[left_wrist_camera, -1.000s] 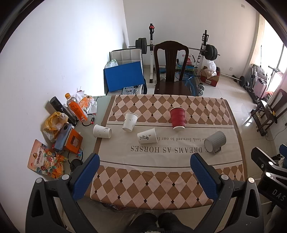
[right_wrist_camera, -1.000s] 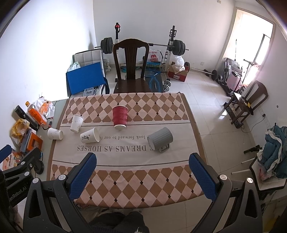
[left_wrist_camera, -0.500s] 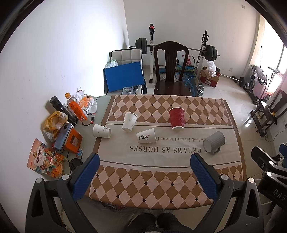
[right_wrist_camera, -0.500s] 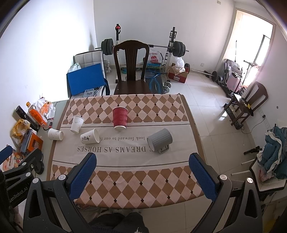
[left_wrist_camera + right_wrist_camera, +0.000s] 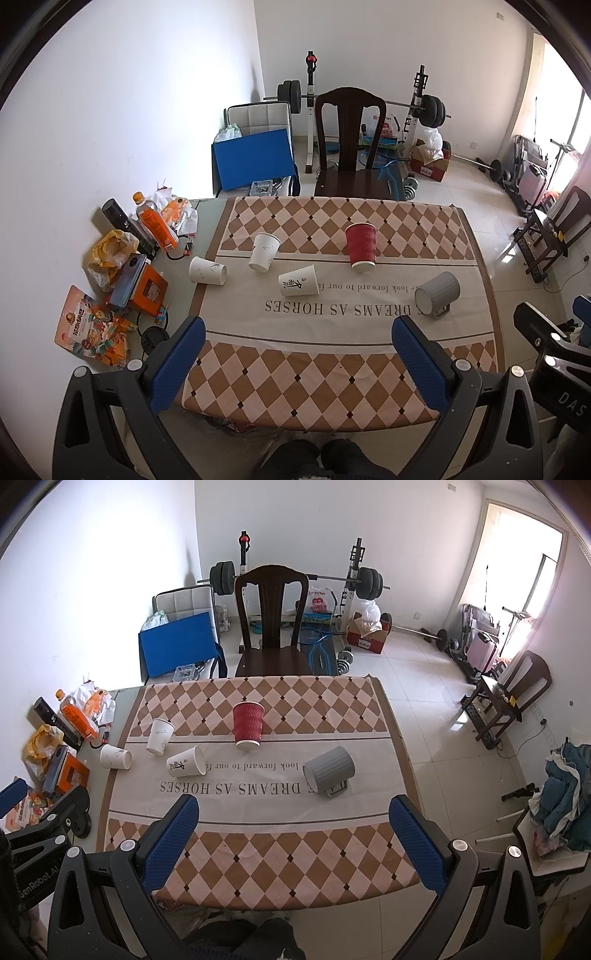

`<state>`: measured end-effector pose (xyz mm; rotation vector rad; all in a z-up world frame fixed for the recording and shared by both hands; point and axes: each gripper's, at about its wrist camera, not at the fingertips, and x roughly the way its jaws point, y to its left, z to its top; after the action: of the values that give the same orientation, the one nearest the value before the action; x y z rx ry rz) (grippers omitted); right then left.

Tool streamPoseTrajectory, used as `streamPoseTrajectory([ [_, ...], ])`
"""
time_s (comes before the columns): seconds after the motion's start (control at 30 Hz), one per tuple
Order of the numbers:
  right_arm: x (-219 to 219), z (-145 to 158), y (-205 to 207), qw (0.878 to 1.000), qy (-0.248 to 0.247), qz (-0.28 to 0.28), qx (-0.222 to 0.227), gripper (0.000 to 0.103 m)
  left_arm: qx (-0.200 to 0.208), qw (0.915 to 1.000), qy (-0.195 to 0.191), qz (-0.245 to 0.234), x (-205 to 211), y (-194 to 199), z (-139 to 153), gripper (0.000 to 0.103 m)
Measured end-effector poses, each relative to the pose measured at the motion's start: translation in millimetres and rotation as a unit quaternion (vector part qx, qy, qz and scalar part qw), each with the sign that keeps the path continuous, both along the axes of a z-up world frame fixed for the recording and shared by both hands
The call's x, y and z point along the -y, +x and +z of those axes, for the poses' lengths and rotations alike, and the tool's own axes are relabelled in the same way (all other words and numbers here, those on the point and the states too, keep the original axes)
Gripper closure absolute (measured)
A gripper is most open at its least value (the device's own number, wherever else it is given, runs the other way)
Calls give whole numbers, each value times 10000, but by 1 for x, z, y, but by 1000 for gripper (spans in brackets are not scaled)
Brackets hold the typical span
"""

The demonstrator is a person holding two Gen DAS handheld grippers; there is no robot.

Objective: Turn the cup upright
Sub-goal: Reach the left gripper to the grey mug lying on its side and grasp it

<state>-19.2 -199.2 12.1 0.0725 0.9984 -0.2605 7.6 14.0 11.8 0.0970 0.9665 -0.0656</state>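
Note:
Several cups sit on a checkered tablecloth (image 5: pixel 332 369). A red ribbed paper cup (image 5: pixel 361 246) (image 5: pixel 248 725) stands mouth down at the middle. A grey ribbed mug (image 5: pixel 437 294) (image 5: pixel 328 768) lies on its side at the right. A white cup with black writing (image 5: pixel 298 285) (image 5: pixel 185 762) lies on its side left of centre. Another white cup (image 5: pixel 264 252) (image 5: pixel 160 735) stands mouth down. A third white cup (image 5: pixel 207 270) (image 5: pixel 115 756) lies on its side off the cloth. My left gripper (image 5: pixel 297 354) and right gripper (image 5: pixel 293 834) are both open and empty, high above the near table edge.
Clutter lies on the table's left side: an orange bottle (image 5: pixel 155 221), a yellow bag (image 5: pixel 110 247), an orange box (image 5: pixel 147 290) and a snack packet (image 5: pixel 92 332). A dark wooden chair (image 5: pixel 349 147) stands at the far edge. Gym weights stand behind it.
Both views have shifted very slightly; the cups sit a touch further off. Nothing on the table has moved, and both grippers stay open.

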Motion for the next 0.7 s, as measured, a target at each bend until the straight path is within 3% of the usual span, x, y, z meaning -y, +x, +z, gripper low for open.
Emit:
streamPoseTrajectory([
  [0.37,-2,0,1,10000,8,-16,-8,0,-9,10000,-21,-24,3,0,-1,0],
  [0.47,-3,5,8,9999,32,-87,-60,0,-35,10000,-41,-80,26,-5,4,0],
  [0.6,-1,4,20,9993,134,-270,-208,0,-262,9994,-28,-228,32,10,-19,0],
  [0.7,13,-25,28,9963,250,-559,-609,0,-546,9978,-37,-379,38,23,-47,0],
])
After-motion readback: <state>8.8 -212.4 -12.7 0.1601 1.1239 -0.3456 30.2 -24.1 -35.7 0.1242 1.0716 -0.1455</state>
